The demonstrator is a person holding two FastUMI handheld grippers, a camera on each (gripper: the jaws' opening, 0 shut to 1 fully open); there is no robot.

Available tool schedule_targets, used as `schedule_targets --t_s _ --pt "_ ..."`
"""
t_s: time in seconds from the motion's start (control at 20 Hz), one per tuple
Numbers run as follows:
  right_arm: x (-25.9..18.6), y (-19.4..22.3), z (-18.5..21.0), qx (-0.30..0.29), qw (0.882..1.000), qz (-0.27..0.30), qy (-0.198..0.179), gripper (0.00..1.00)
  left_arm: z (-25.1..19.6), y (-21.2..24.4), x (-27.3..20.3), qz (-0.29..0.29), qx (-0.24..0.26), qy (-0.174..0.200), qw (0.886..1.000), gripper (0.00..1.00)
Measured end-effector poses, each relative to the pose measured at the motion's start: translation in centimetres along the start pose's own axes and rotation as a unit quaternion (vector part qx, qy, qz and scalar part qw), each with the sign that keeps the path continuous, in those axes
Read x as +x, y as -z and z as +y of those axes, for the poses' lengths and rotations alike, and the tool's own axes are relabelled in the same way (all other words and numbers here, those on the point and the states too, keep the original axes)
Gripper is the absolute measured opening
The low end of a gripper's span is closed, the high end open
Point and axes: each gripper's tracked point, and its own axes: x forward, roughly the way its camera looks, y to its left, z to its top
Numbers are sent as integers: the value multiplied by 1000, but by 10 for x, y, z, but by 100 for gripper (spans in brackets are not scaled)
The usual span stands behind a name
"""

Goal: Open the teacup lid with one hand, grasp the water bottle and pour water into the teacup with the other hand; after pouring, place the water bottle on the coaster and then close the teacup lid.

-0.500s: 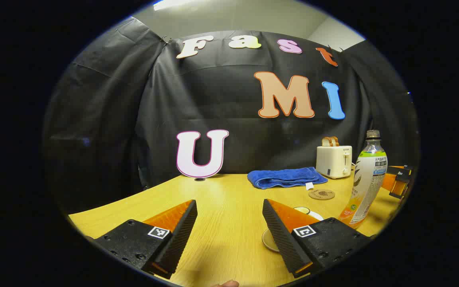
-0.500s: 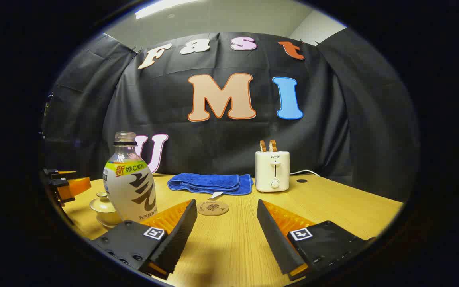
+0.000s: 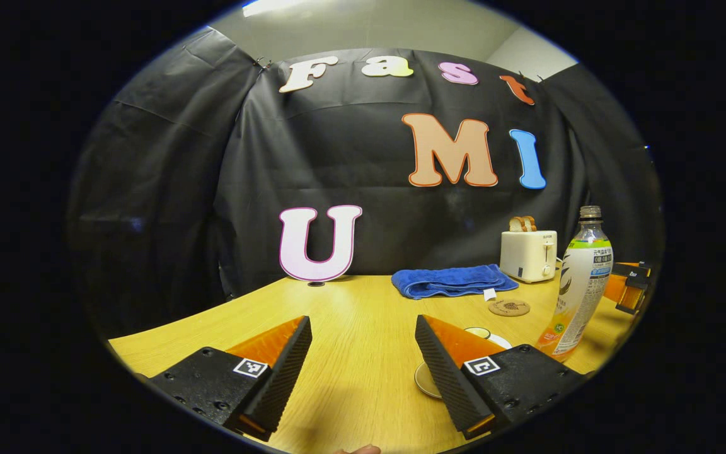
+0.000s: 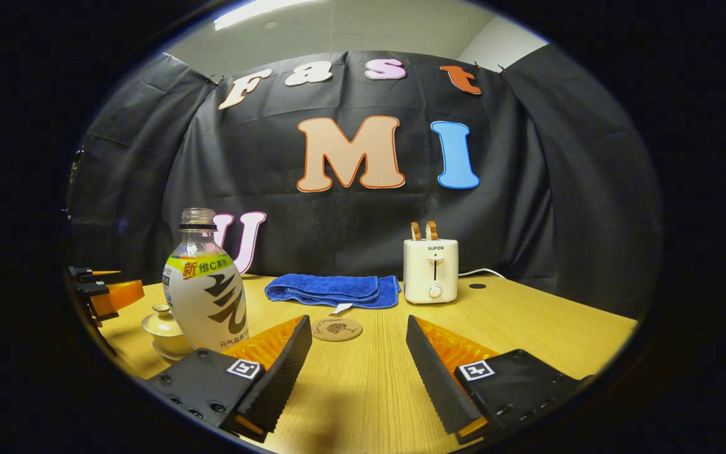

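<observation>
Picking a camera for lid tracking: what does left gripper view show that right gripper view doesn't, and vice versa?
Left gripper view: right gripper at its far edge, past the water bottle; teacup mostly hidden behind that view's own finger. Right gripper view: teacup in the clear, lid on; left gripper at its far edge; white cable. Both: water bottle, coaster, blue towel, toaster, table.
</observation>
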Motion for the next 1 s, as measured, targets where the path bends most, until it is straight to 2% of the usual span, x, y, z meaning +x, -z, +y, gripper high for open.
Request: schedule_targets --t_s 0.1,0.4,0.45,0.5,0.65,0.8,1.0 --pt "0 0 0 0 1000 0 0 94 0 0 0 0 0 0 1000 96" --pt "0 0 0 0 1000 0 0 100 0 0 0 1 0 -3 1000 96" --pt "0 0 0 0 1000 0 0 97 1 0 0 1 0 -3 1000 96" --pt "0 0 0 0 1000 0 0 100 0 1 1 1 0 -3 1000 96" --pt "0 0 0 0 1000 0 0 100 0 0 1 1 -1 -2 1000 96" --pt "0 0 0 0 1000 0 0 100 -13 0 0 -1 -2 27 1000 96" --pt "0 0 0 0 1000 0 0 97 -21 -2 0 -1 -9 38 999 97"
